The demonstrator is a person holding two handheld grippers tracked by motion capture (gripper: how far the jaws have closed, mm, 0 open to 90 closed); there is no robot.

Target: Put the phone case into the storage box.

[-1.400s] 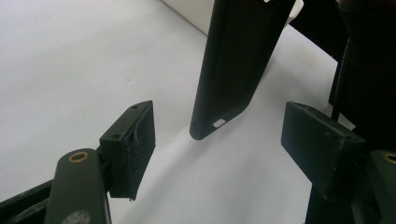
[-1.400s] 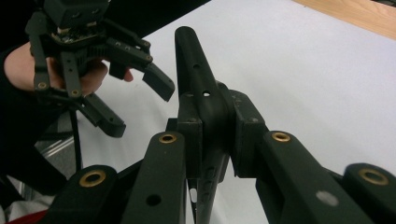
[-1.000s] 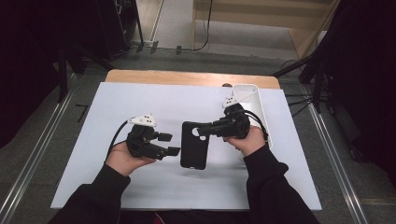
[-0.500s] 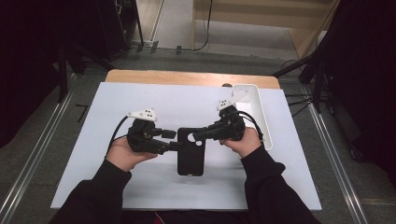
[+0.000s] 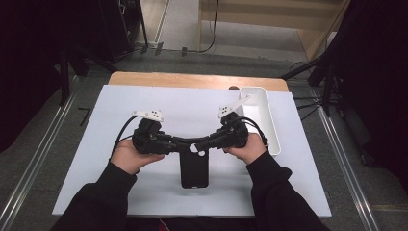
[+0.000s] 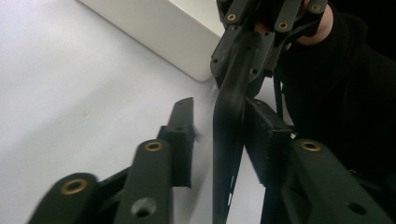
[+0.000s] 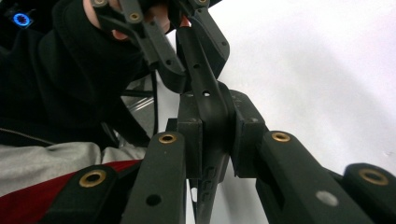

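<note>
White bench [image 5: 144, 192], with a white tray [image 5: 262, 103] along its right edge as the landmark.

Left of the tray and nearer the person: black phone case [image 5: 194, 171], long axis running away from the tray's near end toward the person, camera-hole end farthest from the person. Held up by that far end; cannot tell whether the near end touches the bench.

Between tray and case: right gripper [image 5: 206, 143], jaws clamped tight on the far end of the case, both pads pressed flat against its two faces in the right gripper view [image 7: 208, 112].

Beyond the case from the tray: left gripper [image 5: 183, 143], pointing toward the tray and meeting the right gripper nearly tip to tip. Jaws just been closing, with the case edge-on between them [image 6: 227, 140]; one pad against the case, the other clear of it by a visible gap, so not yet gripping.

Judged from this: nothing left but to close that gap squarely across the thin wall, on the same far end as the right jaws.
</note>
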